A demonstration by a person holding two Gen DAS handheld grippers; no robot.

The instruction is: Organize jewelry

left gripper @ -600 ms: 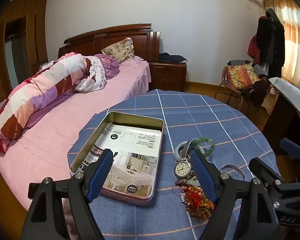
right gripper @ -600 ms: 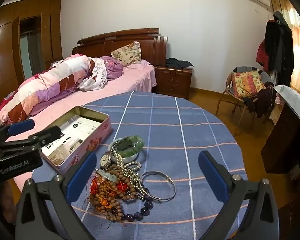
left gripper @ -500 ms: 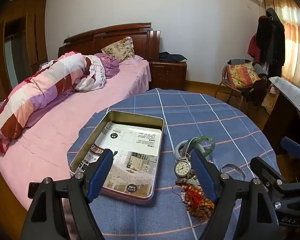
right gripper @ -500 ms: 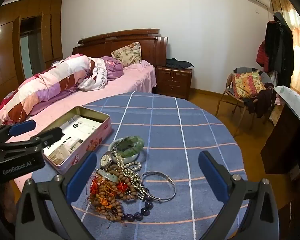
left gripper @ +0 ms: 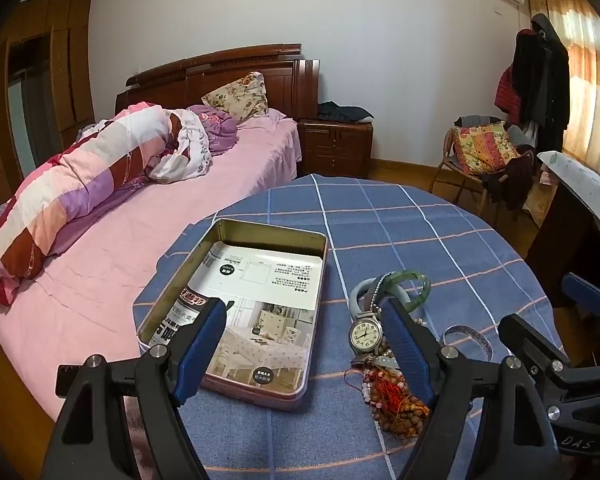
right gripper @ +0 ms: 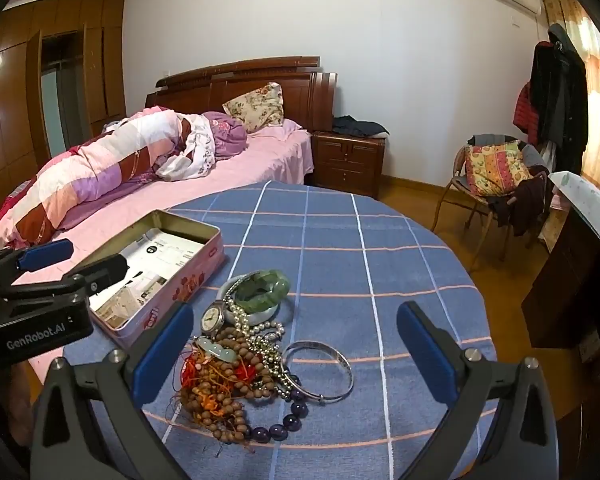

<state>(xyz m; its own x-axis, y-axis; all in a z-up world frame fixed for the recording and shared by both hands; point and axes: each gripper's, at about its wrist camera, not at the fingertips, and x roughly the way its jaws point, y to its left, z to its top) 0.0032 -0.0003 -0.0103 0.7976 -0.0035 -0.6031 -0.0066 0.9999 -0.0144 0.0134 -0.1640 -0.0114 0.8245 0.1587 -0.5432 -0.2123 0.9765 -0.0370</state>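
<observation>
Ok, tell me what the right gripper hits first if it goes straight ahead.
Probably the silver bangle at the edge of the jewelry pile; the right gripper is open above it, though depth is unclear.

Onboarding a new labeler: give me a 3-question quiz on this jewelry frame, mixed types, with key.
1. True or false: the left tool is shut on the watch.
2. Multiple choice: what lies inside the tin box now? A) a printed paper sheet only B) the green bangle C) the silver bangle
3. Fill in: the green bangle rests on a pale ___ at the far end of the jewelry pile.

Key
1. False: both the left tool and the right tool are open and hold nothing.
2. A. The silver bangle lies on the tablecloth at the pile's right edge.
3. bangle.
</observation>
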